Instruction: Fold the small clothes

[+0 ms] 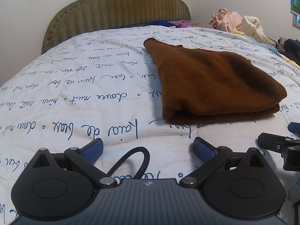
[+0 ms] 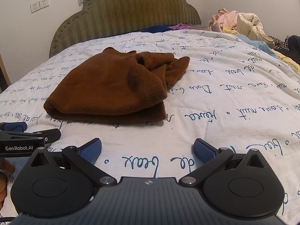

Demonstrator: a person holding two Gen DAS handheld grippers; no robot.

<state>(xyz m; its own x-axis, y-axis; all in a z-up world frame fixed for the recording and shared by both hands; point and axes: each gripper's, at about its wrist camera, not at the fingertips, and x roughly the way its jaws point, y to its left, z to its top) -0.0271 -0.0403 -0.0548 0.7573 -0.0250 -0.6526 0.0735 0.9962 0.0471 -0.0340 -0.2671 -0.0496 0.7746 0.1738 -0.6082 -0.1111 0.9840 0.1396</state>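
A brown knitted garment [image 1: 211, 82] lies folded on the white quilt with blue writing [image 1: 75, 97]. In the right wrist view the garment [image 2: 108, 90] shows a rumpled sleeve or collar end at its far right. My left gripper [image 1: 148, 148] is open and empty, low over the quilt, just in front of the garment's near fold. My right gripper [image 2: 148, 148] is open and empty, in front of the garment and to its right. Each gripper shows at the edge of the other's view, the right one [image 1: 281, 144] and the left one [image 2: 28, 135].
A green padded headboard [image 1: 116, 13] stands at the far end. A heap of pink and cream clothes [image 1: 236, 22] and dark items [image 1: 288, 46] lie at the far right of the bed. Blue and purple cloth [image 2: 168, 28] lies by the headboard.
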